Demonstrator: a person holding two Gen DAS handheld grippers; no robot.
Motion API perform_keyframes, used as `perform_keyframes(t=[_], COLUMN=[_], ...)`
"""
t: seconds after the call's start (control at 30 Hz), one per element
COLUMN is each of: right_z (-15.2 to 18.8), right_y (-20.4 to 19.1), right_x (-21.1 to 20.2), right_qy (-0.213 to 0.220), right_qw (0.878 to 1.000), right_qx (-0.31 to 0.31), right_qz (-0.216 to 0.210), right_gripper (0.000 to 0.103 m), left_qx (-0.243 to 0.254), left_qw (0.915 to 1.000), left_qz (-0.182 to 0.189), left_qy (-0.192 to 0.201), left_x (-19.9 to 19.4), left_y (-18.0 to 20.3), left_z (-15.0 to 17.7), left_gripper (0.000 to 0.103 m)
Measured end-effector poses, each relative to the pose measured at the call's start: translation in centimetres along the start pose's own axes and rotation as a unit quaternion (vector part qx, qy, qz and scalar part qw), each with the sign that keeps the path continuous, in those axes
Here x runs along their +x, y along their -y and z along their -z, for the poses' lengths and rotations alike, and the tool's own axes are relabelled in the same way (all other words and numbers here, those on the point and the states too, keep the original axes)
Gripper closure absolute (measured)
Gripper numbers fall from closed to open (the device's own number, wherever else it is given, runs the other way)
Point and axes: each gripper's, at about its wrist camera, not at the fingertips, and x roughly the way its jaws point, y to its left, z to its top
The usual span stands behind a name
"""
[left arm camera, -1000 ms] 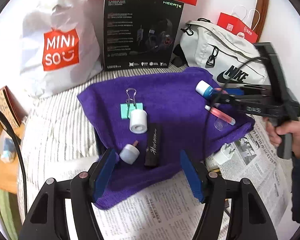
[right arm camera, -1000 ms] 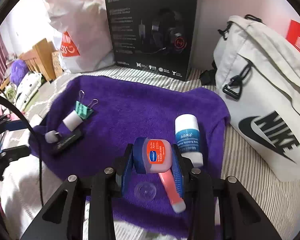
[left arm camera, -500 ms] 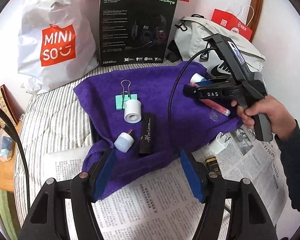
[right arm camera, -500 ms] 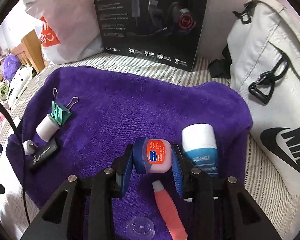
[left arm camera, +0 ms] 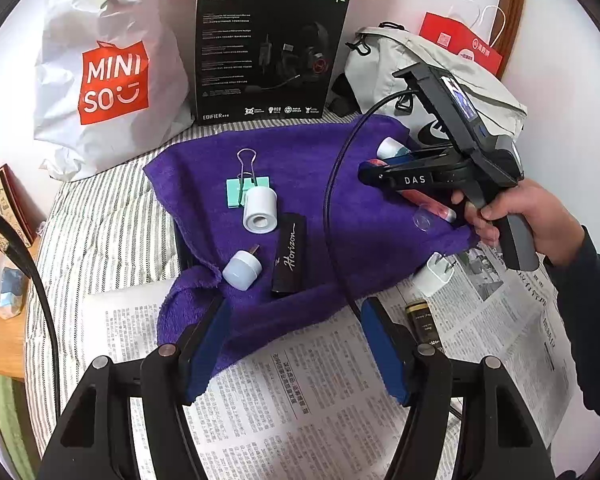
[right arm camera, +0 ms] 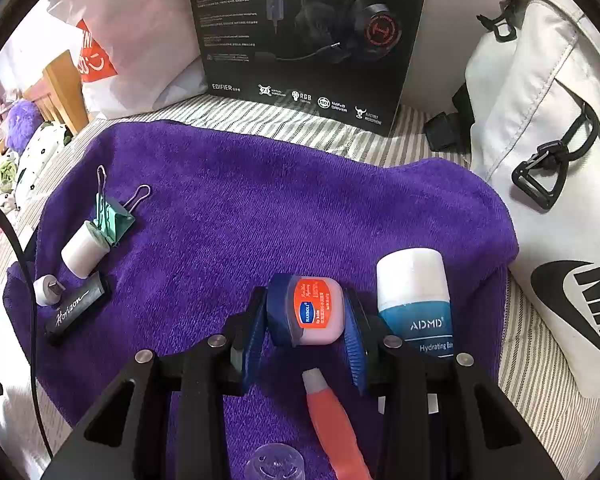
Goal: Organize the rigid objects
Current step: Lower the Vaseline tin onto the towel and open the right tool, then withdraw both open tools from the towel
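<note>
Right hand-held gripper (right arm camera: 306, 334) has come down low over the purple towel (right arm camera: 260, 208), and the small lip-balm jar (right arm camera: 310, 310) is clamped between its blue pads. Compared with a second ago the towel fills far more of the wrist view, and the jar now sits right beside the white-capped ADMD stick (right arm camera: 414, 292). Jaws narrow, no visible gap either side of the jar, so the grip holds. My read: this is the set-down, jar going next to the other cosmetics; release not done yet.

Directly under that gripper: a pink tube (right arm camera: 332, 424) lying lengthwise and a clear round cap (right arm camera: 276, 462). Risk of the jar landing on the tube tip and rolling.

Left hand-held gripper (left arm camera: 296, 344) hangs about half open, nothing between its pads, over the newspaper (left arm camera: 300, 400) at the towel's near edge. Idle.

Already grouped on the towel's other side: black Horizon stick (left arm camera: 290, 254), small white plug light (left arm camera: 242, 268), white tape roll (left arm camera: 260, 210), green binder clip (left arm camera: 246, 190). Not yet on the towel: white charger plug (left arm camera: 434, 276) and a dark little bottle (left arm camera: 420, 318), both on the newspaper.

Surface is a bed with striped sheet (left arm camera: 100, 216), soft, so things tip easily. Behind: Miniso bag (left arm camera: 108, 76), headset box (left arm camera: 268, 48), white Nike bag (right arm camera: 548, 184), wall.
</note>
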Motion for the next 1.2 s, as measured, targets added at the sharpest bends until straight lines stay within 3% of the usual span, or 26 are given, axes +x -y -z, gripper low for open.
perform_keyframes(t=[0.27,0.6,0.87,1.2], right_z=[0.9,3.3,7.2,13.1], right_y=[0.1,-0.1,0.6,1.2], right_x=[-0.8,-4.9,-10.3,-15.7], right_qy=[-0.013,0.014,0.046,0.069], right_qw=[1.0,1.0,0.999,0.997], right_qx=[-0.004,-0.007,0.018,0.039], right_qz=[0.003,0.008,-0.003,-0.003], right_gripper=[0.059,0.058,0.058,0.051], left_qx=[0.001,-0.045,-0.045,-0.016], left_qw=[0.9999,0.9989,0.9988,0.9994], left_qz=[-0.004,-0.002,-0.019,-0.016], left_qy=[-0.009,0.013,-0.006,-0.025], left_x=[0.0,-2.3,-1.9,0.7], left_y=[0.3,-0.8,0.1,4.6], left_z=[0.7,1.5,2.4,2.6], left_gripper=[0.037,0.037,0.037,0.037])
